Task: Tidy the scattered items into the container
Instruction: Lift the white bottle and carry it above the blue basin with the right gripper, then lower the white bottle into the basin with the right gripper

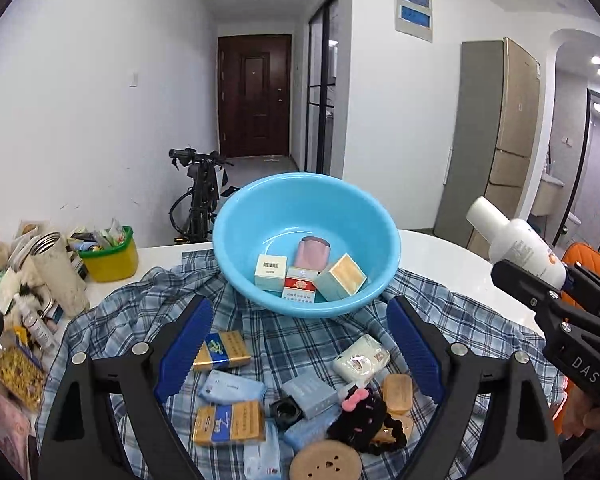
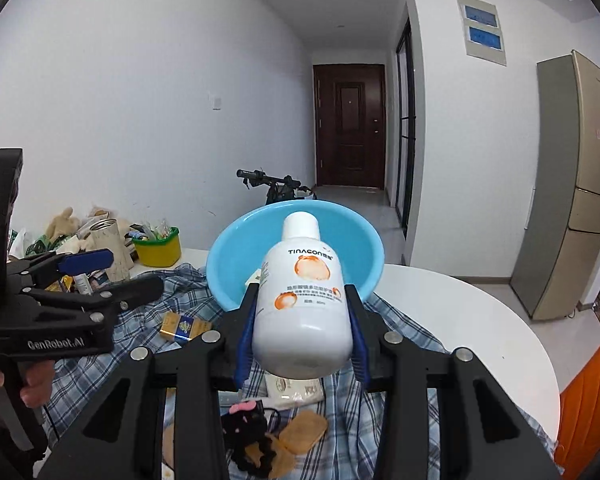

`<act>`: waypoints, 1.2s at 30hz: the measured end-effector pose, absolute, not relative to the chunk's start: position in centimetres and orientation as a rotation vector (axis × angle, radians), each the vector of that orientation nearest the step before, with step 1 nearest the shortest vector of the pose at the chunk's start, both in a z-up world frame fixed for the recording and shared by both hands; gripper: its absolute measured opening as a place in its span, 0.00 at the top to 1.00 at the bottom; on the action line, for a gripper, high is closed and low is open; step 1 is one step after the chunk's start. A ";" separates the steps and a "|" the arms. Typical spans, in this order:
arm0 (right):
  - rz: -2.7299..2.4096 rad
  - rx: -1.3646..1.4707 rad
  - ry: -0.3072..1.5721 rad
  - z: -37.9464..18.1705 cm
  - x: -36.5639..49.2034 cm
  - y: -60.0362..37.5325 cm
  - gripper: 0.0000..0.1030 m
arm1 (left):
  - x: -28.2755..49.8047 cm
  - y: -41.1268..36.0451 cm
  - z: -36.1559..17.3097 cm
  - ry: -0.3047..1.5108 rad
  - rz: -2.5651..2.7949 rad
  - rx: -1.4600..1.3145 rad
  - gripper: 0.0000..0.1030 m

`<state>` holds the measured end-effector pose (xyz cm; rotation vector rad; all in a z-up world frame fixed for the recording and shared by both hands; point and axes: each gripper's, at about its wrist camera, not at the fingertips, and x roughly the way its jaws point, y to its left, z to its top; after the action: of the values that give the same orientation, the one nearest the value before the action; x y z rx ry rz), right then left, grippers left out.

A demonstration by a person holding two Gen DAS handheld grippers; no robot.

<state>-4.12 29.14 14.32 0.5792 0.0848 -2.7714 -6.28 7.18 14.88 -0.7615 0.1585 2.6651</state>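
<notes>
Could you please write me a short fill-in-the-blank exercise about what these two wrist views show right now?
1. The right gripper is shut on a white ____.
2. The basin on the table is coloured ____.
3. The left gripper hangs open above a ____ shirt.
4. The red and white pack lies inside the ____.

Missing words: bottle; blue; plaid; basin

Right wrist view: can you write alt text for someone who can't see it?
The right tool grips a white bottle with orange print, cap pointing toward a light blue basin on a plaid cloth. The open left tool is at the left edge.
</notes>
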 end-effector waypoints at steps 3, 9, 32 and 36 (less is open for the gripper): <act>-2.769 0.577 0.108 14.6 -5.6 28.8 0.63 | -7.8 8.2 14.8 0.181 2.647 -0.772 0.12; -2.745 0.590 0.097 15.4 -9.9 29.0 0.63 | -12.3 10.1 14.8 0.189 2.617 -0.805 0.12; -2.673 0.812 0.011 17.2 -27.0 28.8 0.63 | -29.2 13.1 15.4 0.160 2.611 -0.936 0.12; -2.569 0.945 -0.003 17.8 -30.5 28.6 0.63 | -30.9 13.8 15.5 0.161 2.526 -1.018 0.12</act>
<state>-30.46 28.58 17.77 0.9454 -0.0027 -2.5689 -30.91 13.79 15.48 -1.0183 0.1607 2.5260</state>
